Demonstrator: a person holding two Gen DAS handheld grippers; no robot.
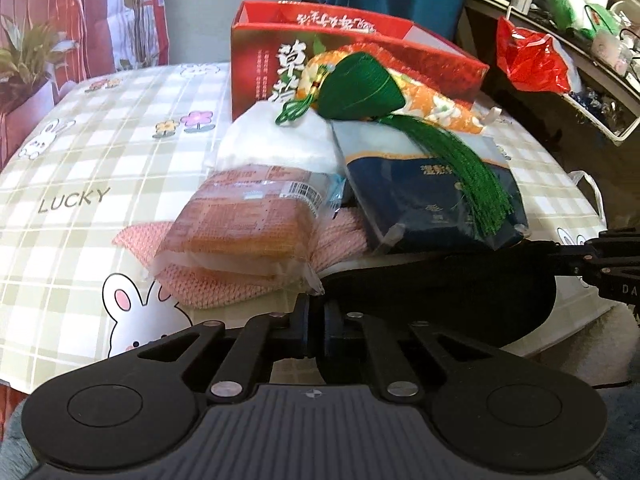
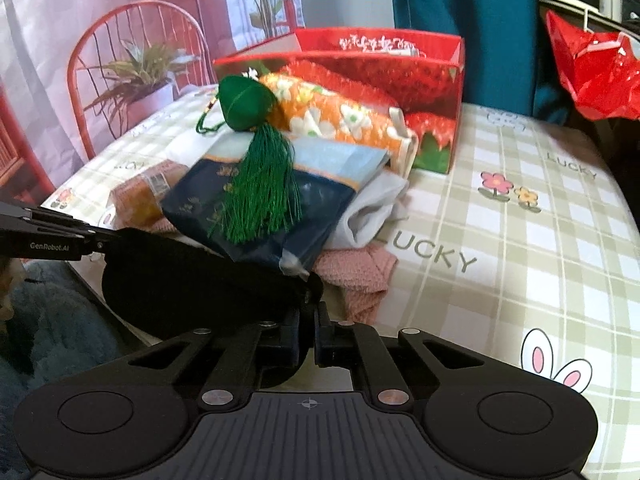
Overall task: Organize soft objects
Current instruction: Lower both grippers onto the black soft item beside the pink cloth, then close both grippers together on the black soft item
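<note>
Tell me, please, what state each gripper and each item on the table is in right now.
left gripper: shut on the black cloth.
right gripper: shut on the same black cloth.
red box: open at the top, upright.
green tassel ornament: lying atop the pile.
dark blue packet: sealed, tilted on the pile.
bread packet: sealed, resting on the pink cloth.

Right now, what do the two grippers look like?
Both are matte black. The left gripper and right gripper each have two blocky fingers on slanted link bars with silver pins, above a ribbed grey body with a round disc on each side. The left one's side reads "GenRobot.AI" in white.
</note>
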